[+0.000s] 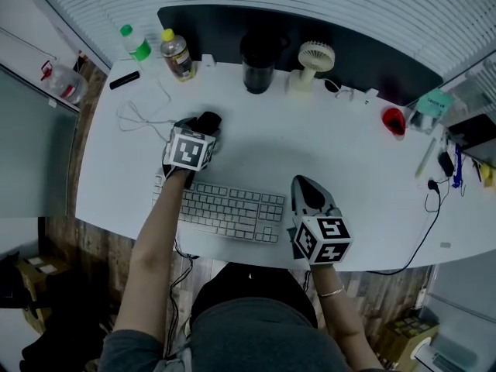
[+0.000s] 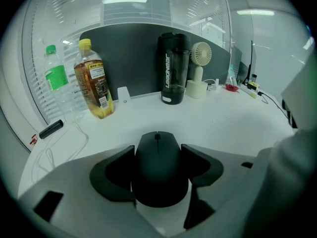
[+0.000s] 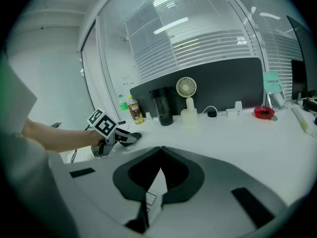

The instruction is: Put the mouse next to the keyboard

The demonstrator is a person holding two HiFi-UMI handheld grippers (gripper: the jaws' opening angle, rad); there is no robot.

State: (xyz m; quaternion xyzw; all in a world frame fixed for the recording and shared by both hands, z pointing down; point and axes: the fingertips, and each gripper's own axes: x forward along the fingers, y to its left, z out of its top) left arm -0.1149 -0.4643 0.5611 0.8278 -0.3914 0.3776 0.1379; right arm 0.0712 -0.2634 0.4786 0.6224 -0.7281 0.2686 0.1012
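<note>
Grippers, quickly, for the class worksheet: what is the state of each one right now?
Left gripper: closed on the black mouse.
Right gripper: closed, holding nothing.

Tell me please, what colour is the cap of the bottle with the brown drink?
Yellow. The cap shows best in the left gripper view.

Black mouse (image 2: 158,167), white keyboard (image 1: 225,210) on white desk (image 1: 349,169), red dish (image 1: 393,120), yellow-capped amber bottle (image 2: 93,83)
</note>
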